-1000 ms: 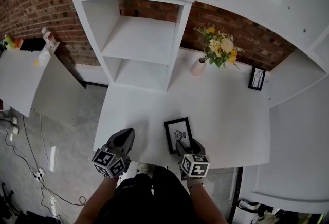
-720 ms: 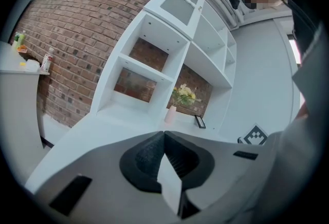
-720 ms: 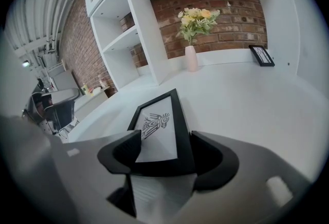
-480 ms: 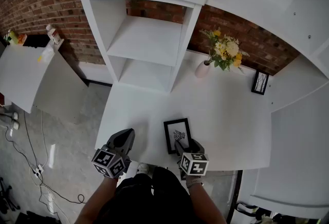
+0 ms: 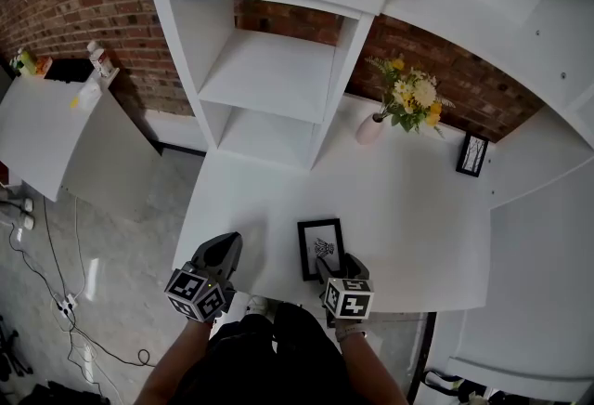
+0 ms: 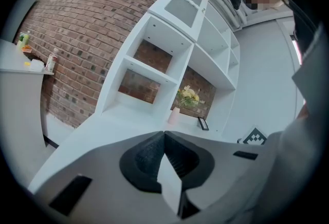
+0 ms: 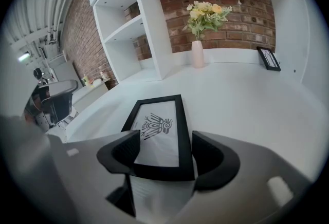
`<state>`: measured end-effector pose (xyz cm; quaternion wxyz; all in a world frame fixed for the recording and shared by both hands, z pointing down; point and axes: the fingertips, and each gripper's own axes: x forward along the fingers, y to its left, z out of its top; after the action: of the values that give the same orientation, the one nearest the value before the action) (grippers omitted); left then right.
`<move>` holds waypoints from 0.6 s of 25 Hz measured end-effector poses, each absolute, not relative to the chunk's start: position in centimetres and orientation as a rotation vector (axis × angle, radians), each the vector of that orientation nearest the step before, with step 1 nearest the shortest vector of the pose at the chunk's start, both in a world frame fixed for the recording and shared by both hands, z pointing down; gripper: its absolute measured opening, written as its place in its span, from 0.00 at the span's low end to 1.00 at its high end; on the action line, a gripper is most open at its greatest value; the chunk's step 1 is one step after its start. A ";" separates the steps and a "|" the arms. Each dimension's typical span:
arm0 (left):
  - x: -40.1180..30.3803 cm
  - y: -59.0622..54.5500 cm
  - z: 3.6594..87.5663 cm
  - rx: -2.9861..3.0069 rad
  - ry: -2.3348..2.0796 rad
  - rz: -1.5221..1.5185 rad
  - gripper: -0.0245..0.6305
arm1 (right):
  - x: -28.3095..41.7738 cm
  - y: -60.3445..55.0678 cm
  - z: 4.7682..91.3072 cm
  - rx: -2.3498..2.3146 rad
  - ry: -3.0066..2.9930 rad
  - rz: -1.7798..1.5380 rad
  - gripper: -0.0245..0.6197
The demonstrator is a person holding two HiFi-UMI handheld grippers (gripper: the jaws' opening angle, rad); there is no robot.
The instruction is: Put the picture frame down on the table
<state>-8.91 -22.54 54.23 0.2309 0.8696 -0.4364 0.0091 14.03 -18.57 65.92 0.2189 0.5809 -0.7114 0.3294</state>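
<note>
The black picture frame (image 5: 320, 248) with a bird drawing lies flat on the white table (image 5: 418, 208), close to its front edge. My right gripper (image 5: 339, 266) is at the frame's near end. In the right gripper view the frame (image 7: 157, 128) reaches between the spread jaws of that gripper (image 7: 163, 141), which stands open. My left gripper (image 5: 221, 250) hovers over the table's front left part, apart from the frame. In the left gripper view its pads (image 6: 164, 135) meet with nothing between them.
A pink vase of yellow flowers (image 5: 371, 127) and a small black frame (image 5: 471, 155) stand by the brick wall at the back. A white shelf unit (image 5: 269, 87) rises at the back left. A separate white counter (image 5: 56, 134) lies far left, across a floor gap.
The head view has drifted slightly. The frame stays flat in the same spot, and both grippers hold nearly the same places.
</note>
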 end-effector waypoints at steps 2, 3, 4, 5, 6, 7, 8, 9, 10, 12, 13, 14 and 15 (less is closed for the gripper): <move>-8.9 -22.6 54.2 2.391 -1.200 0.024 0.03 | 14.0 -18.5 65.9 1.606 -1.971 0.914 0.52; -8.9 -22.6 54.3 2.391 -1.200 0.023 0.03 | 14.0 -18.5 65.8 1.605 -1.975 0.914 0.52; -8.8 -22.6 54.3 2.392 -1.199 0.023 0.02 | 14.0 -18.5 65.8 1.605 -1.982 0.912 0.52; -8.7 -22.6 54.3 2.394 -1.198 0.023 0.03 | 14.0 -18.5 65.6 1.607 -1.994 0.908 0.52; -8.6 -22.6 54.3 2.396 -1.195 0.024 0.02 | 14.0 -18.6 65.5 1.609 -2.009 0.901 0.52; -8.5 -22.6 54.3 2.398 -1.191 0.025 0.03 | 14.1 -18.7 65.2 1.614 -2.023 0.895 0.52; -8.4 -22.6 54.3 2.400 -1.187 0.025 0.03 | 14.2 -18.8 65.0 1.621 -2.035 0.889 0.52; -8.4 -22.6 54.3 2.401 -1.184 0.026 0.03 | 14.3 -18.9 64.8 1.630 -2.042 0.884 0.52; -8.3 -22.6 54.2 2.403 -1.181 0.026 0.03 | 14.5 -18.9 64.6 1.639 -2.045 0.881 0.52; -8.0 -22.6 54.1 2.407 -1.173 0.026 0.03 | 14.9 -18.8 64.3 1.658 -2.048 0.874 0.52; -7.9 -22.6 54.1 2.410 -1.167 0.027 0.03 | 15.0 -18.7 64.1 1.666 -2.051 0.869 0.52; -7.7 -22.6 54.0 2.413 -1.162 0.029 0.03 | 15.1 -18.6 64.0 1.673 -2.057 0.865 0.52; -7.6 -22.6 54.0 2.416 -1.157 0.030 0.03 | 15.3 -18.5 63.8 1.682 -2.063 0.860 0.52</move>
<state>-7.59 -22.60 54.01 0.2291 0.8779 -0.4204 0.0109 15.26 -18.45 63.82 0.1716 0.5923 -0.7266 0.3030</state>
